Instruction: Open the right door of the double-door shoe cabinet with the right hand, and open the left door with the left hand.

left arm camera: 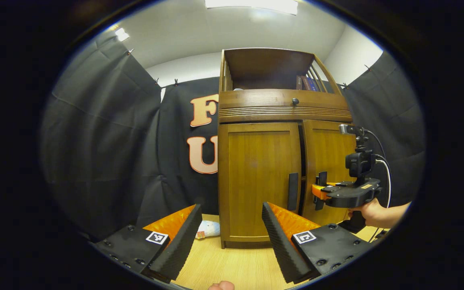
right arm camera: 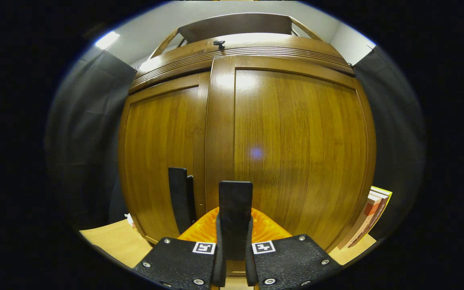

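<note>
Right tongs clamp the upright right-door handle.

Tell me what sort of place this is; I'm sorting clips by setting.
Likely a recording booth, not a home: black cloth walls hang around a lone wooden cabinet on a bare wood floor.

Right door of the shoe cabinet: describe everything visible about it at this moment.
The right door is a glossy wood panel in a plain frame, with vertical grain and a dark upright bar handle near its inner edge. It stands slightly ajar, a dark gap beside the left door. The right hand-held gripper is shut on the handle.
</note>
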